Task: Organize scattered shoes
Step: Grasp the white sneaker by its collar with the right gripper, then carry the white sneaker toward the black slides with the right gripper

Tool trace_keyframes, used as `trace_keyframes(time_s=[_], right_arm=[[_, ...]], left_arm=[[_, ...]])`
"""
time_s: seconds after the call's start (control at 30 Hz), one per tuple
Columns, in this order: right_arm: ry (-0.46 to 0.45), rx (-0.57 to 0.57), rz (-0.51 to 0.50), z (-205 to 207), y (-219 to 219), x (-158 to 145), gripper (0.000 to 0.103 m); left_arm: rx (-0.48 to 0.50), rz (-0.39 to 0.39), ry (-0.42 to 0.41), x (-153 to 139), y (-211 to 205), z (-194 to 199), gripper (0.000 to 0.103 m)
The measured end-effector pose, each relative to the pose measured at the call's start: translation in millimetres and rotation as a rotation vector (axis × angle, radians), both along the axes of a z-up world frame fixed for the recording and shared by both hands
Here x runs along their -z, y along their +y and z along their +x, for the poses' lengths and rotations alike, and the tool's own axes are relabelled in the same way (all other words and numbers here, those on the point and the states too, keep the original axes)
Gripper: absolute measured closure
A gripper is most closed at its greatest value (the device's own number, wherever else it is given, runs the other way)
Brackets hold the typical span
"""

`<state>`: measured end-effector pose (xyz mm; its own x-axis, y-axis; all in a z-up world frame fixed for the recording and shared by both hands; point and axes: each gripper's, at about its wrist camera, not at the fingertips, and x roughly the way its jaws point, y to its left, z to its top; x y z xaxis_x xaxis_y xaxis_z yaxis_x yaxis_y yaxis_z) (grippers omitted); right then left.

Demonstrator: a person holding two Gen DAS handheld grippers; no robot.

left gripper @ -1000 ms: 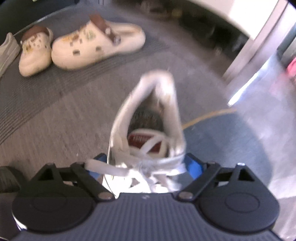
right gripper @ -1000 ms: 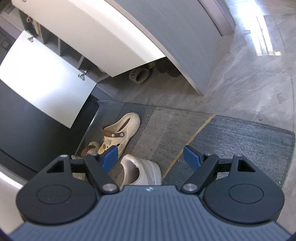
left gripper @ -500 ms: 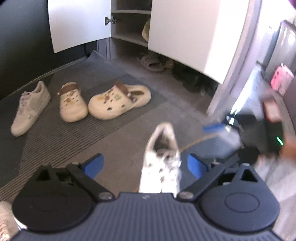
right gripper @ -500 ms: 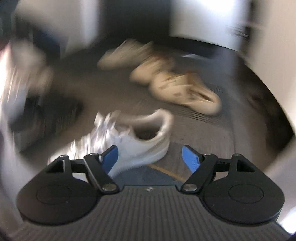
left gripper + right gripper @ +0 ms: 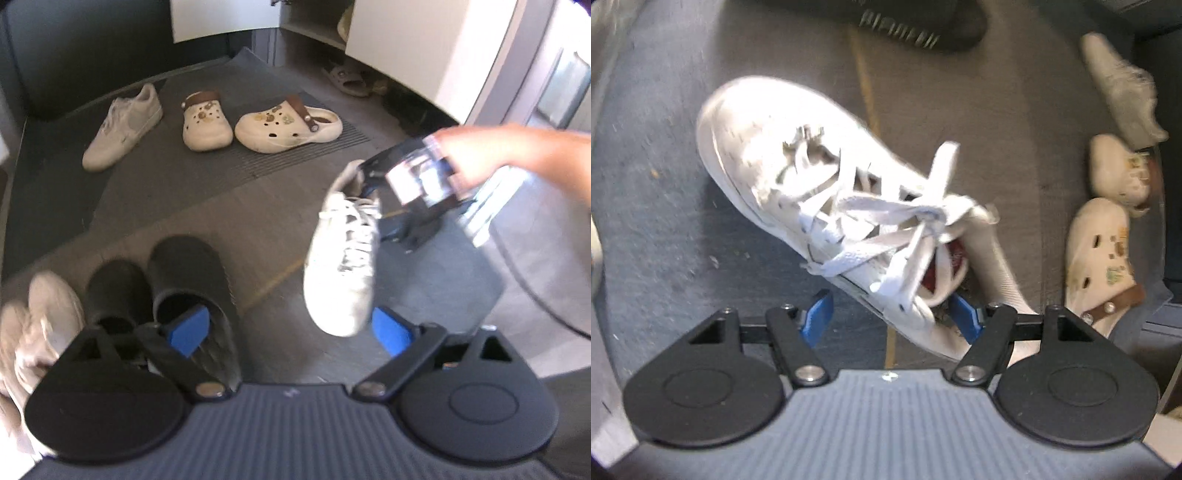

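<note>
A white laced sneaker (image 5: 343, 266) (image 5: 798, 158) lies on the grey mat, its toe towards my left gripper. My left gripper (image 5: 290, 332) hangs above the floor, jaws still opening wide, nothing between them. A hand holds my right gripper (image 5: 891, 314) down over the sneaker's heel end. Its jaws are closing. One blue pad (image 5: 964, 317) sits at the shoe's red-lined opening, and the other pad (image 5: 818, 314) stands clear of the outer side. The sneaker's side wall is between them, with no visible squeeze.
Far across the mat lie another white sneaker (image 5: 125, 125) and two cream clogs (image 5: 207, 122) (image 5: 288, 125). Two black slippers (image 5: 192, 280) and a beige shoe (image 5: 40, 325) lie near my left gripper. A white cabinet (image 5: 406, 48) with open doors stands behind, with sandals (image 5: 347, 79) under it.
My left gripper let go of the white sneaker, opened wide and drew up and back. My right gripper rolled round and came down over the sneaker's heel, narrowing its jaws.
</note>
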<state>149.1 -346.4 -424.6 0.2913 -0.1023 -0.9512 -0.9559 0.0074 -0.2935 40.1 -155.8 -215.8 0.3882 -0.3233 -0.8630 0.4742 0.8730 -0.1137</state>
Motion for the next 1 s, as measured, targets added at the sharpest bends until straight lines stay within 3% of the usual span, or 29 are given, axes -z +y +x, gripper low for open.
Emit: trace_keyframes(time_s=[0.03, 0.1, 0.17, 0.27, 0.4, 0.47, 0.67, 0.7, 0.77, 0.8, 0.9, 1.0], right_arm=[[-0.002, 0.013, 0.017, 0.9, 1.9, 1.0, 0.033], [-0.006, 0.039, 0.052, 2.6, 5.6, 2.8, 0.035], [0.005, 0.057, 0.073, 2.0, 1.9, 2.0, 0.046], [0.0, 0.115, 0.131, -1.6, -6.7, -1.2, 0.048], [-0.03, 0.243, 0.236, -7.6, -18.3, -7.0, 0.051], [-0.039, 0.313, 0.301, -10.0, -24.6, -11.3, 0.056], [-0.049, 0.663, 0.575, -22.8, -57.1, -27.0, 0.078], [-0.027, 0.788, 0.659, -25.2, -66.5, -32.4, 0.08], [-0.012, 0.923, 0.777, -33.5, -78.4, -40.4, 0.088], [-0.012, 1.042, 0.873, -42.1, -86.6, -47.7, 0.088], [-0.011, 1.225, 0.983, -54.0, -94.6, -62.5, 0.088], [0.045, 1.313, 1.061, -60.0, -90.0, -59.9, 0.087]], left_arm=[[-0.023, -0.031, 0.073, 5.9, -1.2, 0.5, 0.001], [0.075, -0.037, 0.144, 17.9, -10.6, 2.4, 0.003], [0.12, 0.045, 0.069, 18.7, -19.9, -2.2, 0.004], [0.131, 0.087, 0.03, 16.9, -22.2, -6.3, 0.003], [0.073, 0.062, 0.152, 31.2, -19.9, 1.2, 0.003], [0.051, 0.066, 0.17, 34.7, -18.0, 3.3, 0.003], [0.048, 0.082, 0.127, 30.8, -20.8, 4.0, 0.002], [0.047, 0.08, 0.13, 30.2, -21.3, 4.3, 0.002], [0.047, 0.076, 0.133, 29.7, -23.6, 4.5, 0.003], [0.048, 0.075, 0.133, 29.8, -25.4, 4.4, 0.003], [0.057, 0.073, 0.13, 29.9, -33.2, 2.6, 0.003], [0.067, 0.073, 0.126, 29.9, -38.3, -1.4, 0.003]])
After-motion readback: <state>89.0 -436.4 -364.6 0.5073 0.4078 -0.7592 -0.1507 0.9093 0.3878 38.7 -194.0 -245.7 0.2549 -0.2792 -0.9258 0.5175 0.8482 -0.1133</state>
